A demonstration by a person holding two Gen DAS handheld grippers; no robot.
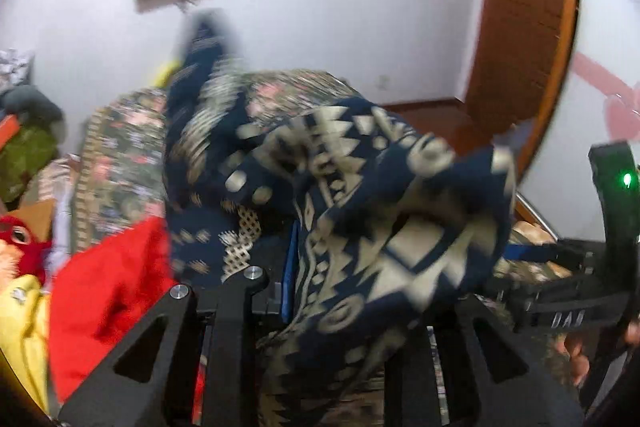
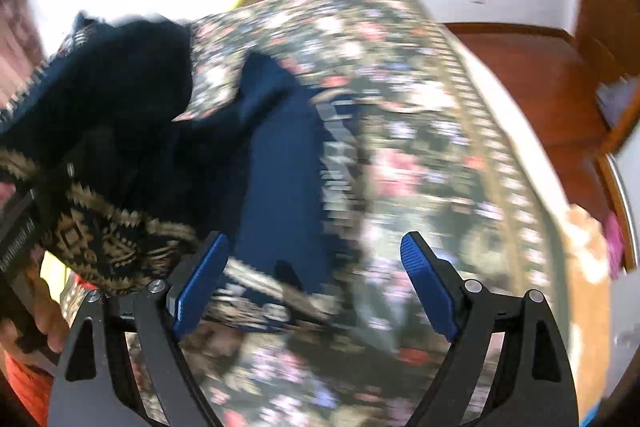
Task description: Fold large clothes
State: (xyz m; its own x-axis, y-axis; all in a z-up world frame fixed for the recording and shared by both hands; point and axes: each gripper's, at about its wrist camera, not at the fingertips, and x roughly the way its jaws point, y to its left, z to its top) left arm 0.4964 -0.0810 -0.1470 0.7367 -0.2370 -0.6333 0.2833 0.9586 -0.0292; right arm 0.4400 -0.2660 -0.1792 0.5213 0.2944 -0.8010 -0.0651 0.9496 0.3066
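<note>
A navy garment with a cream geometric pattern (image 1: 352, 211) hangs bunched over my left gripper (image 1: 304, 291), which is shut on it and holds it above the flowered bedspread (image 1: 120, 163). The cloth hides the fingertips. In the right wrist view the same garment (image 2: 280, 163) lies partly on the bedspread (image 2: 440, 155) and rises to the left. My right gripper (image 2: 316, 283) is open and empty above the garment's near edge, its blue pads (image 2: 428, 283) wide apart. The right gripper's body (image 1: 612, 227) shows at the left view's right edge.
A red cloth (image 1: 108, 299), a yellow cloth (image 1: 24, 331) and stuffed toys (image 1: 20, 239) lie at the bed's left. A wooden door (image 1: 524, 27) and white wall stand behind. Wooden floor (image 2: 532, 67) lies beyond the bed's right edge. Both views are motion-blurred.
</note>
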